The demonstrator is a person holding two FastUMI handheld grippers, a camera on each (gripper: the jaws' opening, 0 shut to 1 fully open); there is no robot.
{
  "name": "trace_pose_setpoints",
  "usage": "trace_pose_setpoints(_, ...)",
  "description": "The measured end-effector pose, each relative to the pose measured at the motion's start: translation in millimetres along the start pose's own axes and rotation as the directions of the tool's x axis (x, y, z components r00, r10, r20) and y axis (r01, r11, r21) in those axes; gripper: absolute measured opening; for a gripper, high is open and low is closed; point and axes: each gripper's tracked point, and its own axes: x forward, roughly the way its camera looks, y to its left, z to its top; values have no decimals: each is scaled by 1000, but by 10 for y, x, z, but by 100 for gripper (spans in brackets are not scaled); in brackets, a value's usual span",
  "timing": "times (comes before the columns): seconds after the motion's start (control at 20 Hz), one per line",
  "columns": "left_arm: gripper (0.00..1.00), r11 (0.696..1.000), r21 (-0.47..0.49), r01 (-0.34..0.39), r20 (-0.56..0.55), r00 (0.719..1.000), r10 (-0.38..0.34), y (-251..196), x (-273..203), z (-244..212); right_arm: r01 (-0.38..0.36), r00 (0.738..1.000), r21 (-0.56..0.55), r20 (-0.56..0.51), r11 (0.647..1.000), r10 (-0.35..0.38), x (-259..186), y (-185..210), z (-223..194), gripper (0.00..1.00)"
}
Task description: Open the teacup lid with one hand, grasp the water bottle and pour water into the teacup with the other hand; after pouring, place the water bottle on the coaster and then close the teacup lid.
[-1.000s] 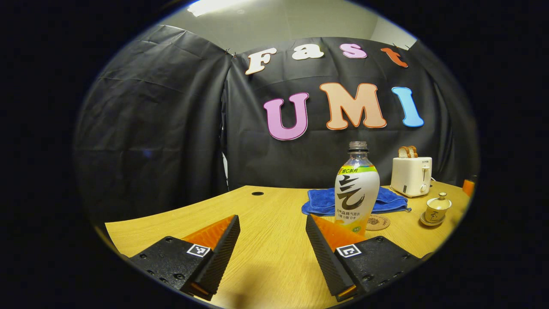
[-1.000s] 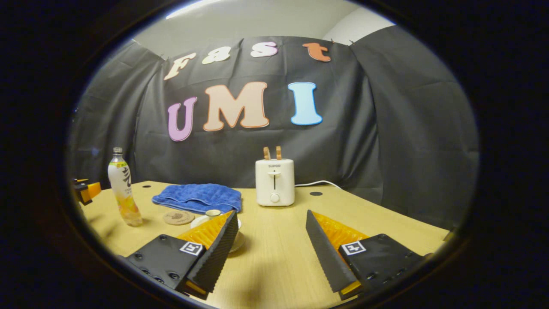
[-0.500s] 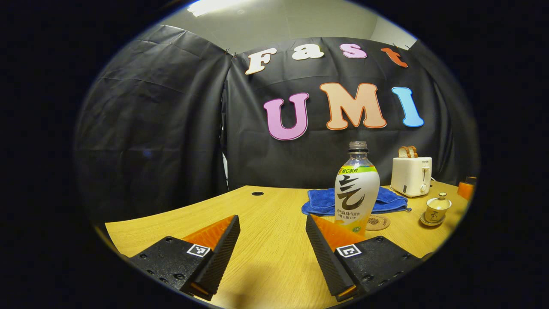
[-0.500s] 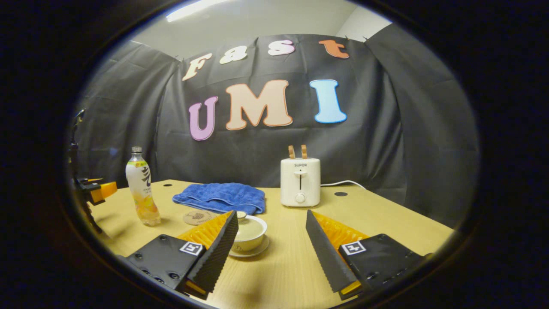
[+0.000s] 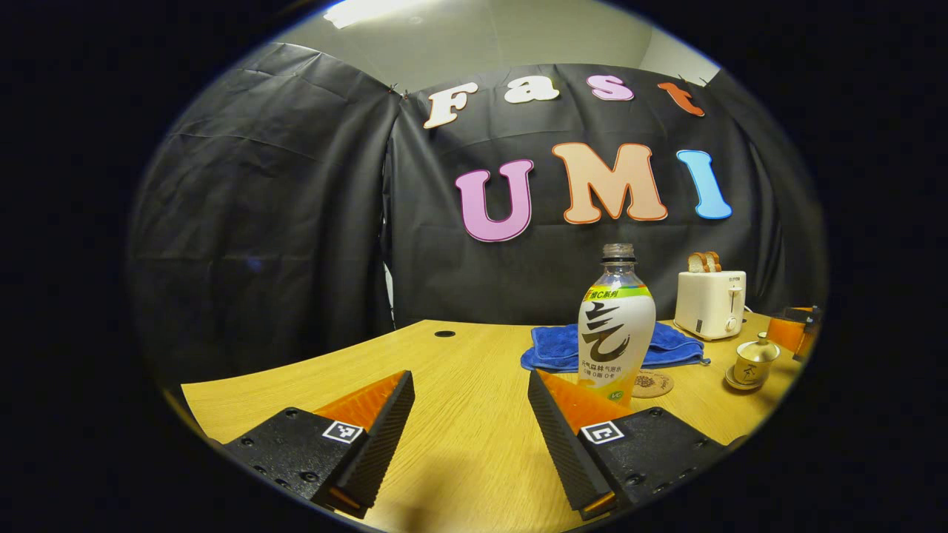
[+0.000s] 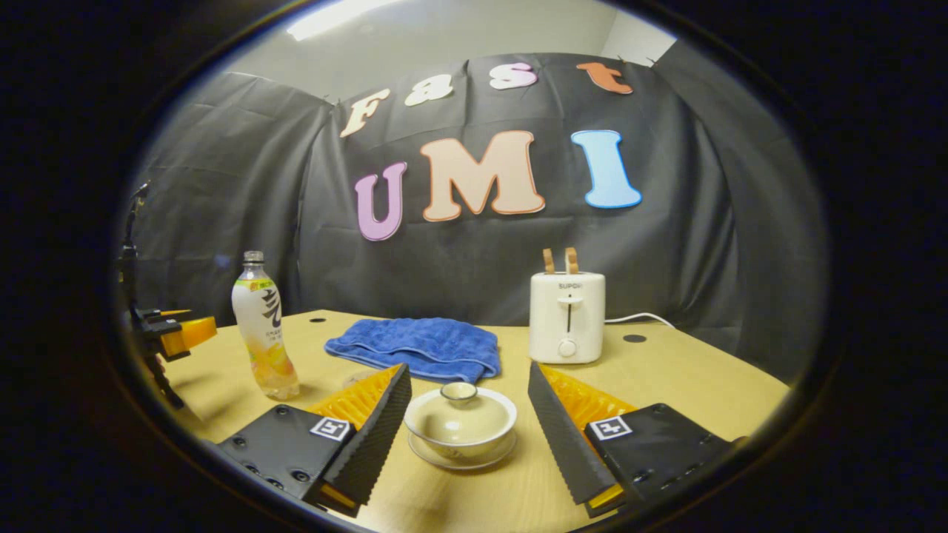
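Observation:
A lidded cream teacup [image 6: 459, 423] on its saucer sits between the open fingers of my right gripper [image 6: 470, 433], untouched by them. The lid's knob [image 6: 459, 391] points up. Left of it stands the water bottle [image 6: 265, 334], upright and uncapped. In the left gripper view the same bottle [image 5: 616, 326] stands just beyond the right finger of my open left gripper [image 5: 470, 426], which holds nothing. A round cork coaster [image 5: 652, 384] lies right behind the bottle, and the teacup [image 5: 754, 360] stands farther right, with the right gripper [image 5: 794, 333] beside it.
A folded blue towel [image 6: 422, 345] lies behind the teacup on the wooden table [image 6: 689, 377]. A white toaster [image 6: 566, 317] with bread slices stands at the back right, its cord trailing right. The left gripper [image 6: 178, 334] shows at the far left.
My right gripper has swung toward the teacup, which went from behind its left finger to between both fingers. It also came into the left gripper view. The left gripper has not moved.

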Motion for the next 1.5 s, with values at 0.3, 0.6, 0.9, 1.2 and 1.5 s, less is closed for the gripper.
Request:
trace_pose_setpoints(0.3, 90, 1000, 0, 0, 0, 1000, 0, 0, 1, 2, -8, 1000, 1, -23, 1000, 8, 155, 61, -43, 100)
trace_pose_setpoints(0.6, 90, 1000, 0, 0, 1, 1000, 0, 0, 1, -1, -11, 995, -6, -96, 1000, 10, 264, 72, -162, 78)
trace_pose_setpoints(0.9, 91, 1000, 0, 0, 1, 1000, 0, 0, 10, 3, -19, 982, -19, -188, 1000, 15, 348, 95, -292, 73)
trace_pose_setpoints(1.2, 90, 1000, 0, 0, 1, 1000, 0, -2, -1, 2, 1, 986, -8, -165, 1000, -2, 362, 66, -271, 36)
trace_pose_setpoints(1.5, 90, 1000, 0, 0, 1, 1000, 0, -1, 2, 3, -10, 990, -7, -141, 1000, 8, 342, 85, -230, 36)
